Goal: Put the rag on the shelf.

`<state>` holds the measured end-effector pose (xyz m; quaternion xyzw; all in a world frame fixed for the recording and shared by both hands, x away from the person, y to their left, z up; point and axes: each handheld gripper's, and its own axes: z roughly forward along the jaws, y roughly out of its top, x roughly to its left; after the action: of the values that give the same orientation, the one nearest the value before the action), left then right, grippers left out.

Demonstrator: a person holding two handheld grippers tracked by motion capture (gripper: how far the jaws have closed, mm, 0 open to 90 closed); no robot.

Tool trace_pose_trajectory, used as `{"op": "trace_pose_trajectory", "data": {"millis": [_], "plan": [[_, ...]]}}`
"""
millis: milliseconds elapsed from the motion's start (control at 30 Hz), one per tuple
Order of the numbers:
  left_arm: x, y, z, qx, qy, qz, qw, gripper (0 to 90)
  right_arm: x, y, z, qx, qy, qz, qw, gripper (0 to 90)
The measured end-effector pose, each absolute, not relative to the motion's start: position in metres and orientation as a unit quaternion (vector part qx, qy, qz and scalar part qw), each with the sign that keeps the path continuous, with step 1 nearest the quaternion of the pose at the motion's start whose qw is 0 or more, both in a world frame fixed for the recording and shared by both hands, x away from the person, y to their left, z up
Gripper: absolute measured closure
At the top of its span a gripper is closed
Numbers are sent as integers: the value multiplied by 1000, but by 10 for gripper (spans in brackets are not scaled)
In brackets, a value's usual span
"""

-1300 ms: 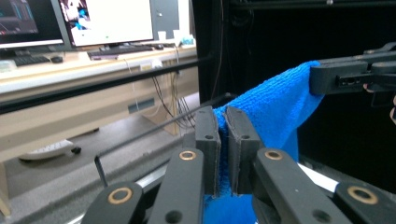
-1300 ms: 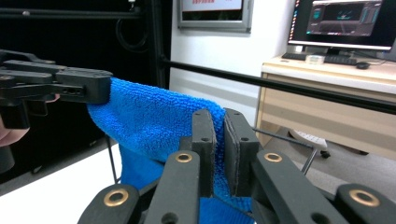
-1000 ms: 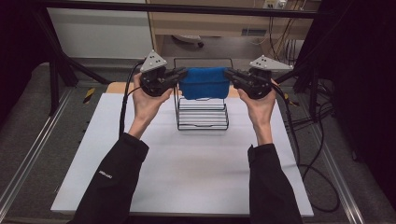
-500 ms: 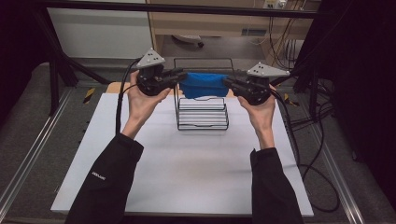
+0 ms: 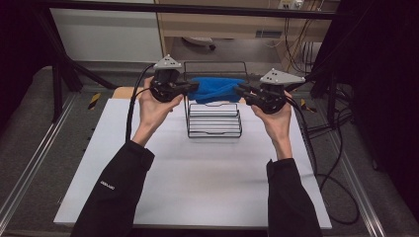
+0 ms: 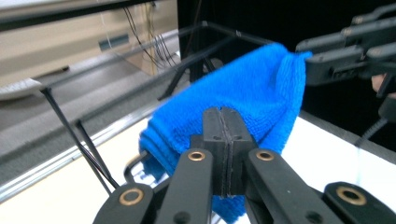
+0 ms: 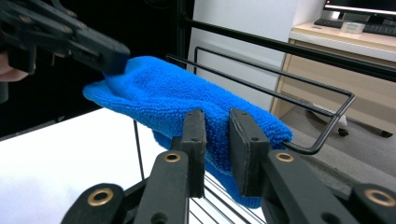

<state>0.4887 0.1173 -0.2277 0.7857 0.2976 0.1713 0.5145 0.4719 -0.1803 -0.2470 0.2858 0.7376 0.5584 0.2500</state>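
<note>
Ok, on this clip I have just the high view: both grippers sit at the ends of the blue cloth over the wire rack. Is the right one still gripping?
Observer: No. In the right gripper view the right gripper is open, its jaws standing apart in front of the blue cloth.
Operator: And the left?
Observer: The left gripper has its jaws pressed together against the cloth; I cannot tell whether a fold is pinched.
Operator: Is the cloth on the rack?
Observer: Its end rests on a wire of the rack.
</note>
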Motion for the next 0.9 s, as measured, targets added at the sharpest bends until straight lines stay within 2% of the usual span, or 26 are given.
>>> {"op": "trace_pose_trajectory", "data": {"millis": [267,467,533,700,767,900], "plan": [[489,115,-241,798,296,171,497,898,468,-183,-245,290,726,576,238,634],[491,113,-249,801,297,176,488,898,467,-182,-242,292,716,591,231,604],[492,113,-252,802,297,178,487,899,467,-181,-243,295,717,591,225,637],[493,113,-257,803,295,183,485,898,470,-176,-254,311,742,558,203,854],[493,113,-258,802,294,187,485,898,473,-176,-262,324,744,549,199,888],[494,114,-261,801,295,189,485,898,479,-181,-275,349,742,537,198,894]]}}
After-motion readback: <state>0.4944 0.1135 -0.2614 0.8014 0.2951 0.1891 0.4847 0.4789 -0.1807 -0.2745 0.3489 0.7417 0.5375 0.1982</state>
